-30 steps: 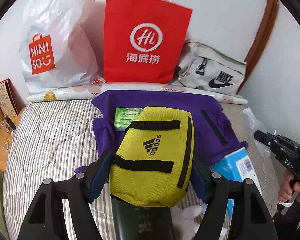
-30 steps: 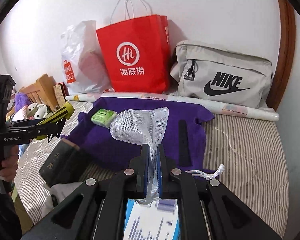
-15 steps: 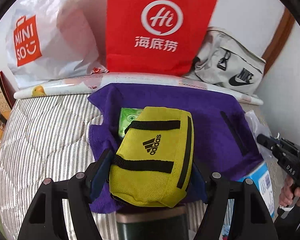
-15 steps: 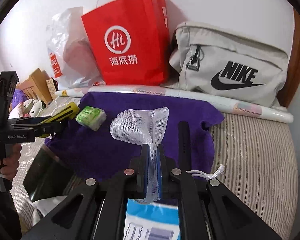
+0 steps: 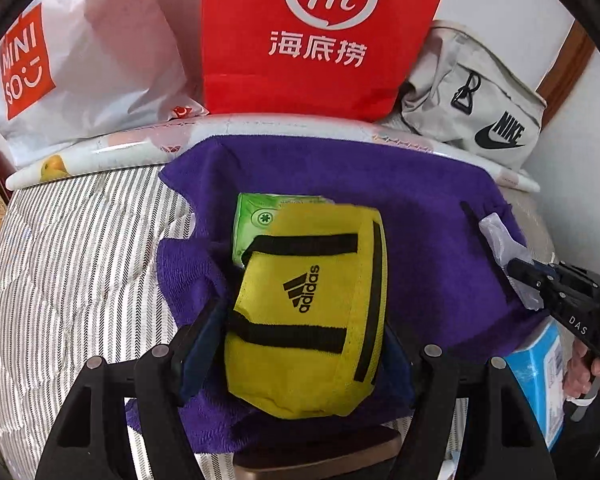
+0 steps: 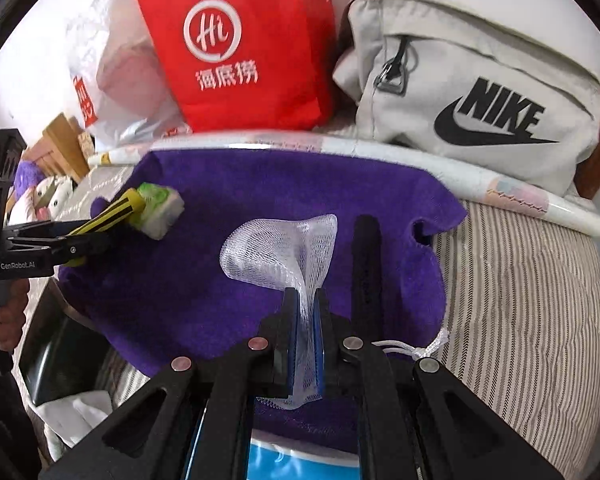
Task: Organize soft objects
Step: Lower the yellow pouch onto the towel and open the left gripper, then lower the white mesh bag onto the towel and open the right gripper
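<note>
Through the left wrist view, the left tongs [image 5: 304, 344] stand wide and clamp a yellow pouch [image 5: 308, 312] by its two sides. The pouch hangs over a purple towel [image 5: 420, 208] spread on the striped bed [image 5: 80, 264]. Just beyond the pouch's far edge lies a green tissue pack [image 5: 260, 220], partly covered by it. Past the towel, against the wall, lean a red paper bag [image 5: 320, 36], a white plastic bag [image 5: 100, 52] and a grey Nike bag [image 5: 484, 92]. To the right, the right tongs come in from the side.

Through the right wrist view, the right tongs [image 6: 305, 336] are nearly closed, pinching a white mesh net [image 6: 284, 248] whose loose end billows ahead of the tips over the towel [image 6: 260, 196]. A black strip [image 6: 366, 264] lies on the towel just right of the tips. Far to the left, the left tongs [image 6: 100, 232] carry the pouch [image 6: 116, 210] against or just above the tissue pack [image 6: 158, 210]; which, I cannot tell from this angle.

Risks, as I judge them: set down here, the pouch would land on the tissue pack and tip or shove it aside. The net is thin and slack, so it may slip from the narrow pinch or catch on the towel's pile when released. A blue box [image 6: 304, 460] lies under the right tongs and could be bumped on the way down.
</note>
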`<state>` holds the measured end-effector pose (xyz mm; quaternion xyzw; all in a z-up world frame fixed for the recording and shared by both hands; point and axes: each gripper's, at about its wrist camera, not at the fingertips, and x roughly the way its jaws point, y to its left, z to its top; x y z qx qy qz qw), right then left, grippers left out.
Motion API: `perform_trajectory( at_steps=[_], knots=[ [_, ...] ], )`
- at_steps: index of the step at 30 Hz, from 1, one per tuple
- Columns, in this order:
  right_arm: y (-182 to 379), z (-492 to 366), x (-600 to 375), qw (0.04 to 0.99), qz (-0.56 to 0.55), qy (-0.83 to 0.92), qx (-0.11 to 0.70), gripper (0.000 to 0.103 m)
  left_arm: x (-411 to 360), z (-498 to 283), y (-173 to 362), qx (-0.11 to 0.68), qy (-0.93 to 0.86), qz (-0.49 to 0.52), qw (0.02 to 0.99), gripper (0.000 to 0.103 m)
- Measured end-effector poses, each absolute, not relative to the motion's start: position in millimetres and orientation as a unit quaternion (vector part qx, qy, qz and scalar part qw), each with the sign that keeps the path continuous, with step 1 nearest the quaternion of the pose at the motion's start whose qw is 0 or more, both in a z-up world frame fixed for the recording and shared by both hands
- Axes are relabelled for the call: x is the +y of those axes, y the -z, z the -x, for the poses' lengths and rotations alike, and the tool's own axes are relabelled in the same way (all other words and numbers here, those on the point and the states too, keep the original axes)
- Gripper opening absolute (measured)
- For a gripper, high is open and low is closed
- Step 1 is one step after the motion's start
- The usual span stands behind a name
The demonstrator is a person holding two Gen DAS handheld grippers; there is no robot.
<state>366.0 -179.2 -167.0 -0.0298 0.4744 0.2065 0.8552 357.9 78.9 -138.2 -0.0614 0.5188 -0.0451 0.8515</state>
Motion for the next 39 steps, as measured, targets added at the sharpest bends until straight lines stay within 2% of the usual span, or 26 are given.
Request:
perform_trajectory(
  at_steps=[11, 17, 19, 21, 39],
  knots=[
    [173, -374, -184, 0.850, 0.026, -0.196, 0.488, 0.008, 77, -360, 140, 0.521, 0.051, 0.062, 0.850, 0.071],
    [172, -374, -180, 0.851, 0.033, -0.196, 0.486, 0.013, 77, -354, 138, 0.521, 0.055, 0.055, 0.850, 0.073],
    [171, -373, -180, 0.852, 0.036, -0.195, 0.484, 0.033, 76, -352, 136, 0.520, 0.056, 0.056, 0.850, 0.078],
    [168, -370, -180, 0.856, 0.039, -0.192, 0.477, 0.047, 76, -349, 135, 0.516, 0.061, 0.060, 0.852, 0.081],
    [126, -312, -180, 0.878, 0.035, -0.200, 0.433, 0.050, 96, -289, 95, 0.471, 0.022, 0.067, 0.879, 0.081]
  ],
)
